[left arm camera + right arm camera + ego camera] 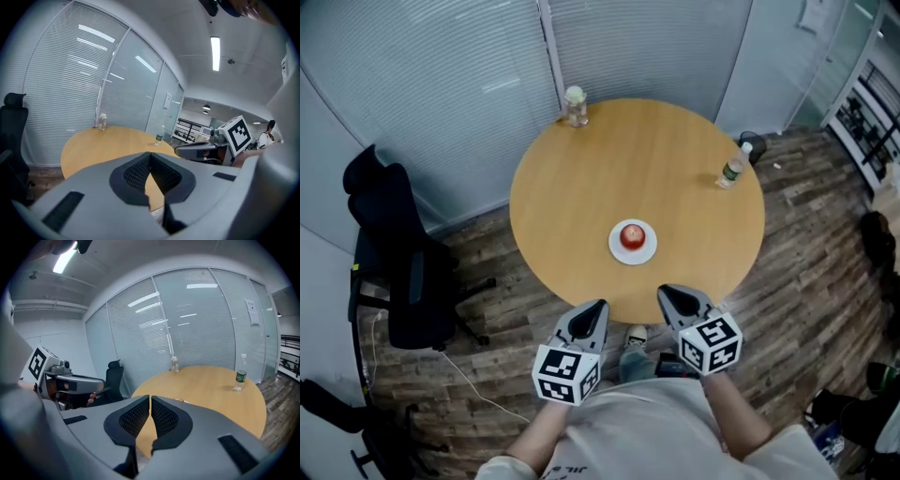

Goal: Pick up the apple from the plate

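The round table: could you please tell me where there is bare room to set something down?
The left half of the table is bare, from the clear jar at the far edge to the near rim. The middle, between the clear jar, the water bottle and the plate, is also free. Only the plate with the apple takes the near centre.

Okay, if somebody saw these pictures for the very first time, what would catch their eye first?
Probably the red apple on its white plate, sitting near the front edge of the round wooden table. Next come the left claw and the right claw, both shut and empty, side by side just short of that edge and pointing toward the plate.
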Motion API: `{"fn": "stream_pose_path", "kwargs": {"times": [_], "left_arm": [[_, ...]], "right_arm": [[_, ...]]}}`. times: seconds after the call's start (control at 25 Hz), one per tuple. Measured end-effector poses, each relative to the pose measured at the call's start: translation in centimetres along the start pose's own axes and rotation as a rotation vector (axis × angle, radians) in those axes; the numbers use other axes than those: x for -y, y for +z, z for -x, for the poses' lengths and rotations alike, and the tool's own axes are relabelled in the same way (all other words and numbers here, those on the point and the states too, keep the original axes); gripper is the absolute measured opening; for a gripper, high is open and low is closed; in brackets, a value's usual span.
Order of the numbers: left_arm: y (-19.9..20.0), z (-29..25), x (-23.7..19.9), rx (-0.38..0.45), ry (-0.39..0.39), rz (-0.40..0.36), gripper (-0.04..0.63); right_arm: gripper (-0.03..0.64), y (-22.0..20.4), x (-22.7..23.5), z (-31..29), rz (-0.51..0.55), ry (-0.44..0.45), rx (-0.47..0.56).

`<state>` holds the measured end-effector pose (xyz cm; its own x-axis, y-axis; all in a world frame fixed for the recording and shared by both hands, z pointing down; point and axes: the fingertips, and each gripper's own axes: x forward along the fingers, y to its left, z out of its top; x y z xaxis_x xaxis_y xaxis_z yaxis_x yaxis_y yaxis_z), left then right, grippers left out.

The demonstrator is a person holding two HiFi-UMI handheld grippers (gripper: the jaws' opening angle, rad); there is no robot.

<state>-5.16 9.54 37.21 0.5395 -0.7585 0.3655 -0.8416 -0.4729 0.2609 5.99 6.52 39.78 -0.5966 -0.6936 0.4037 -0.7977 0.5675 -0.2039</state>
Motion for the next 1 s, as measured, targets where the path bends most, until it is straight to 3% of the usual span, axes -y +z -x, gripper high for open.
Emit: {"fn": "stream_pose_path", "kwargs": {"times": [0.24,0.6,1.0], "left_arm": [[2.7,-4.7,-1.4,0.024,0.025,0.009,0.003],[4.2,-8.6,-1.5,0.013,0.036,0.009,0.003],[5.5,-10.6,-3.4,-0.024,-0.009,-0.011,0.003]], "right_arm": [[0.035,1.9,4.3,-2.8,0.005,0.023,-0.013],[0.035,3.2,6.9,-5.2,-0.003,0.073,-0.03],[0.035,4.4,7.4,-6.2,-0.025,0.026,-0.015]]}}
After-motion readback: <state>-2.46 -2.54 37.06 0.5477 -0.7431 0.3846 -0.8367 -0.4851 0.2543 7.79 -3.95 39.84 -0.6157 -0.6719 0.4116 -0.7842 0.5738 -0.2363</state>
